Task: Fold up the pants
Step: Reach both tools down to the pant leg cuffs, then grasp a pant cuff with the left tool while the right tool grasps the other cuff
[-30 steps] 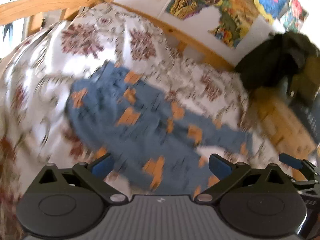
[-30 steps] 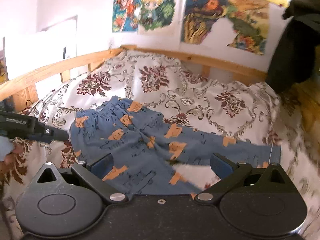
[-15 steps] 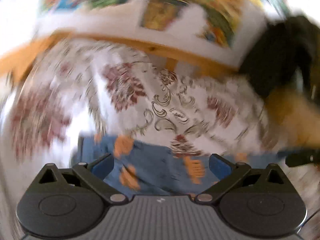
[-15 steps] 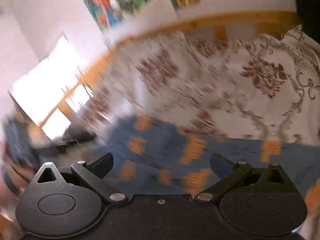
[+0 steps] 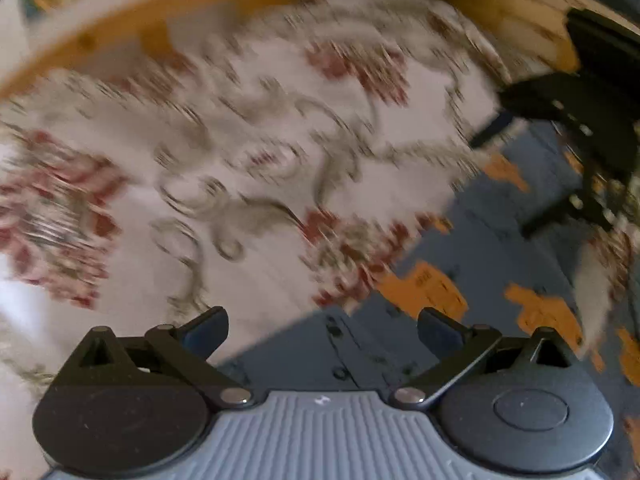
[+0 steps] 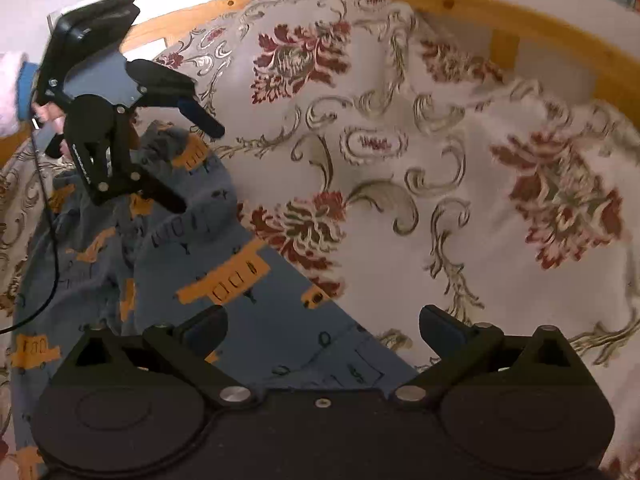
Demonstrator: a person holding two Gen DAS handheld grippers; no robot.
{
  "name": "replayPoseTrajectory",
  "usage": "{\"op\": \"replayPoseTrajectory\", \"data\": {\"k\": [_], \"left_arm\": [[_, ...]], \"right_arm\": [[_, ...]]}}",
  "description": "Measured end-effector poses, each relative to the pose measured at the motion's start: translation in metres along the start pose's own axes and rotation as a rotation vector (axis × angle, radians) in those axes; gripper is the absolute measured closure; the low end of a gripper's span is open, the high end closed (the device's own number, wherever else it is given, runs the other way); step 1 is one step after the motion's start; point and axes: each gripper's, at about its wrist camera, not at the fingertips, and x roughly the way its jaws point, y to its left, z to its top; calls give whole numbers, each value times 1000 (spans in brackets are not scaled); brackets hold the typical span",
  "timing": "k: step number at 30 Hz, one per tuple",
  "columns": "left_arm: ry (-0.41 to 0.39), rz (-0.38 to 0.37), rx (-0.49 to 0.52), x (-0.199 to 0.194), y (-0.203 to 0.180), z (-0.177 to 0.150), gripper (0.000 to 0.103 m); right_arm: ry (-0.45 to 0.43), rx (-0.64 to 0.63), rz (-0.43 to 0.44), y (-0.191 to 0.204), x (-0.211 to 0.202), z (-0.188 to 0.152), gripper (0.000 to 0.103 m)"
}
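Little to read in either view. Along the side arm of the left gripper (image 6: 196,168), up and left of the right gripper (image 6: 324,328): one line of small white lettering, too small and tilted to spell out. On the ribbed grey body of the left gripper in its own view, just behind the claw: a tiny white mark, too blurred to make out. On the blue pants (image 6: 240,248), just ahead of the right claw: dark hand-drawn squiggles resembling a 0 and a dollar sign, forming no word. On the orange patches: rows of small dark boxes, no letters. Elsewhere, no legible label, number or sign.
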Motion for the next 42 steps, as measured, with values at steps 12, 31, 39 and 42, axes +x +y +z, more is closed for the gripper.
{"op": "replayPoseTrajectory", "data": {"k": [12, 31, 39, 42], "left_arm": [[147, -87, 33, 35, 32, 3, 24], [-57, 233, -100, 3, -12, -4, 97], [-173, 333, -141, 27, -9, 19, 96], [-141, 327, -135, 54, -3, 17, 96]], "right_arm": [[99, -42, 12, -19, 33, -13, 46], [-142, 9, -220, 2, -7, -32, 101], [-136, 19, -407, -12, 1, -12, 101], [-58, 17, -436, -22, 23, -14, 100]]}}
